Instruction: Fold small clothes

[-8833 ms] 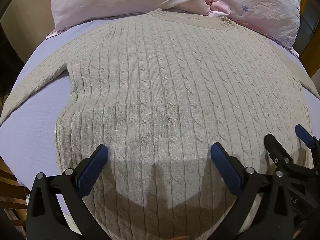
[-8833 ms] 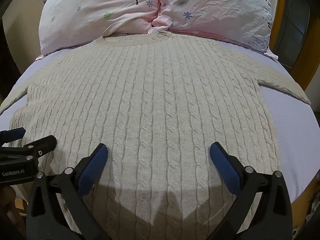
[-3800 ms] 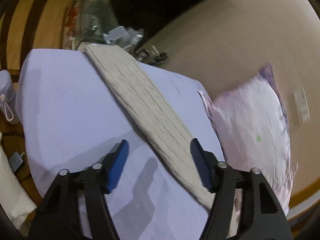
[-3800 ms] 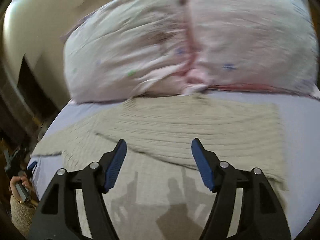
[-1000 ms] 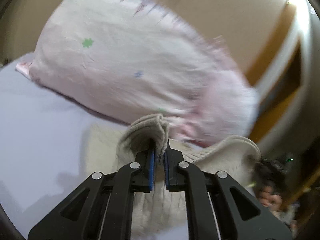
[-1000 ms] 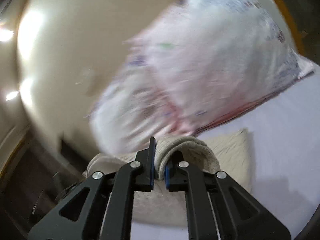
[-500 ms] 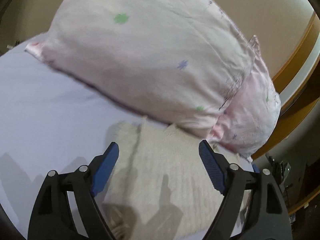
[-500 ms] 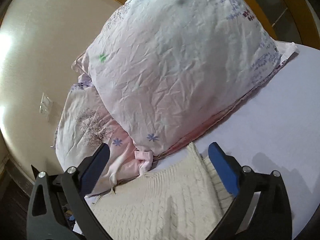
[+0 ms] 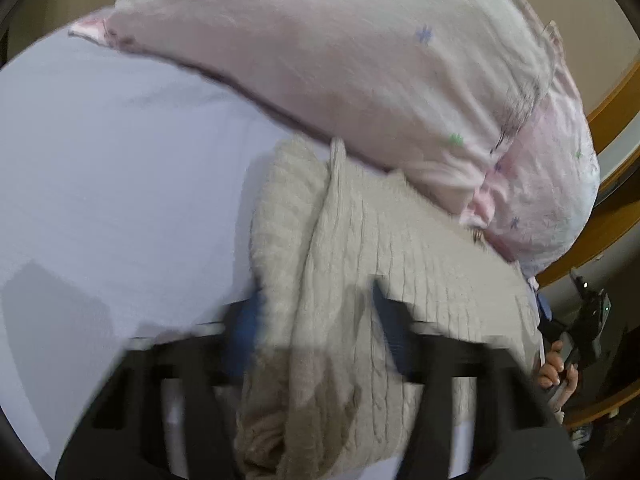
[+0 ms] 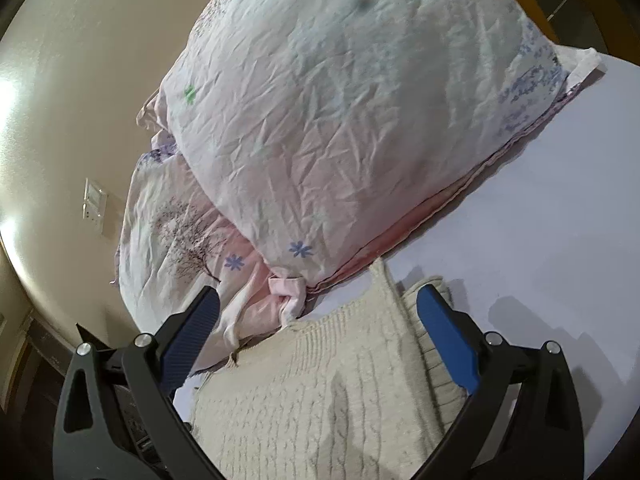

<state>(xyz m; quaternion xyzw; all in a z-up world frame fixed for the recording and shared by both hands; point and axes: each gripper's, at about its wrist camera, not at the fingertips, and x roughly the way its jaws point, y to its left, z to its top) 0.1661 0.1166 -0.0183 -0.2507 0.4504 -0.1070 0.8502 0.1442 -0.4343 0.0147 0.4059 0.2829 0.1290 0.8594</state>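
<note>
A beige cable-knit sweater (image 9: 360,280) lies folded on the lilac bed sheet (image 9: 120,180), its top edge against the pillows. My left gripper (image 9: 320,340) is open, blurred, low over the sweater's left fold with fabric between its blue pads. In the right wrist view the sweater (image 10: 320,392) fills the lower middle. My right gripper (image 10: 320,344) is open and empty just above the sweater's right edge. The other gripper and the hand holding it (image 9: 560,364) show at the far right of the left wrist view.
Two pink floral pillows (image 10: 340,120) lie at the head of the bed, also in the left wrist view (image 9: 360,60). Bare sheet (image 10: 540,220) spreads to the right. A beige wall with a switch plate (image 10: 94,200) stands behind. Wooden bed frame (image 9: 612,108) at the right.
A second ago both grippers were shut on folds of the sweater and carrying it. Both have let go and stand open, and the sweater lies folded by the pillows. The left gripper has dropped lower.
</note>
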